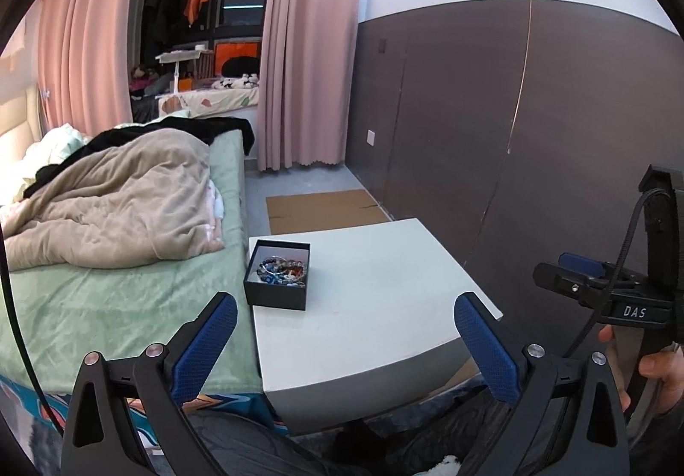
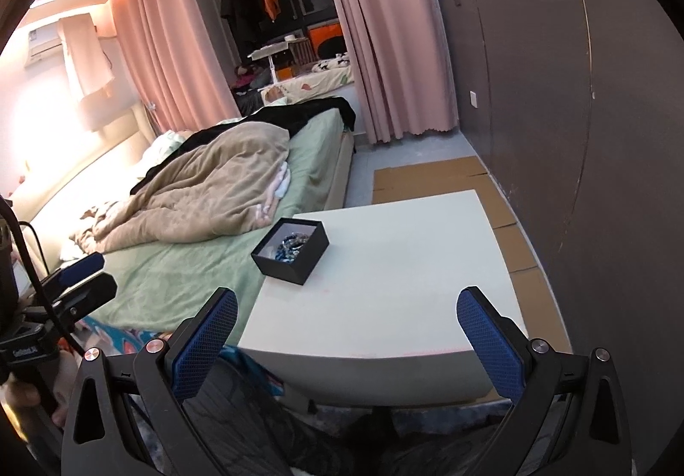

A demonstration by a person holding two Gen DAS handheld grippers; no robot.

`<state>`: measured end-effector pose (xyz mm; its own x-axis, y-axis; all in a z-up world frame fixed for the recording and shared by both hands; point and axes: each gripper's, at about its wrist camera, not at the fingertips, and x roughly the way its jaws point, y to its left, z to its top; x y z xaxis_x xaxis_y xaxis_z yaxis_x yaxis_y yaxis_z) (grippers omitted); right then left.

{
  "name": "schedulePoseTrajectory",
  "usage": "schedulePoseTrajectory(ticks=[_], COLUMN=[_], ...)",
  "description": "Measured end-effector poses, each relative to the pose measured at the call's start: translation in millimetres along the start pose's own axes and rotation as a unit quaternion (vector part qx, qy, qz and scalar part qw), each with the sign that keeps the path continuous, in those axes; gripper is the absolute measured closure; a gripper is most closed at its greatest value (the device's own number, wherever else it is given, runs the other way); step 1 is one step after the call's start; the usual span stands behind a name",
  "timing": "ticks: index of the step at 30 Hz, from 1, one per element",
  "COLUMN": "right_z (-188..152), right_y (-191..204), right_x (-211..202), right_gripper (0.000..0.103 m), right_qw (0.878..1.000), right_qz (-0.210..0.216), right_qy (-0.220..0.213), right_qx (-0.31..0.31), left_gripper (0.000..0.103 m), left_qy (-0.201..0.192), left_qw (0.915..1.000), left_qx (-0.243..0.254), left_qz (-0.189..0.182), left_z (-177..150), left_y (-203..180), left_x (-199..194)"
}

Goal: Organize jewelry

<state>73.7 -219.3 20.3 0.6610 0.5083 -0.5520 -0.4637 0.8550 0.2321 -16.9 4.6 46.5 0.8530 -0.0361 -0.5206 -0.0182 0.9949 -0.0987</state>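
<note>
A small black open box [image 1: 278, 277] sits at the left edge of a white table [image 1: 376, 305], with several beaded bracelets [image 1: 282, 270] piled inside. The right wrist view shows the same box [image 2: 293, 251], the beads [image 2: 293, 245] and the table [image 2: 397, 283]. My left gripper [image 1: 346, 330] is open and empty, held back from the table's near edge. My right gripper [image 2: 348, 326] is open and empty, also short of the table. The right gripper also shows from the side at the left wrist view's right edge [image 1: 598, 288]; the left one shows at the right wrist view's left edge [image 2: 72, 283].
A bed with a green sheet [image 1: 128, 305] and a beige blanket [image 1: 119, 202] lies directly left of the table. A dark panelled wall [image 1: 513, 134] runs along the right. Flattened cardboard [image 1: 320, 208] lies on the floor beyond the table. Pink curtains [image 1: 303, 48] hang at the back.
</note>
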Motion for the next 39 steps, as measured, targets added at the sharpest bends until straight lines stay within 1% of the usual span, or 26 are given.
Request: schedulePoseTrajectory(ticks=[22, 39], right_z=[-1.0, 2.2], right_y=[-0.9, -1.6], right_x=[-0.4, 2.4], right_gripper=[0.0, 0.0], right_qw=[1.0, 1.0], right_qz=[-0.002, 0.0], right_qy=[-0.001, 0.002], right_qx=[-0.001, 0.001], left_gripper=[0.001, 0.0], left_qy=[-0.002, -0.002], left_qw=[0.9999, 1.0], left_qx=[0.009, 0.002], left_qz=[0.005, 0.008], left_z=[-2.2, -2.7], left_y=[-0.1, 2.6], left_x=[1.9, 2.8])
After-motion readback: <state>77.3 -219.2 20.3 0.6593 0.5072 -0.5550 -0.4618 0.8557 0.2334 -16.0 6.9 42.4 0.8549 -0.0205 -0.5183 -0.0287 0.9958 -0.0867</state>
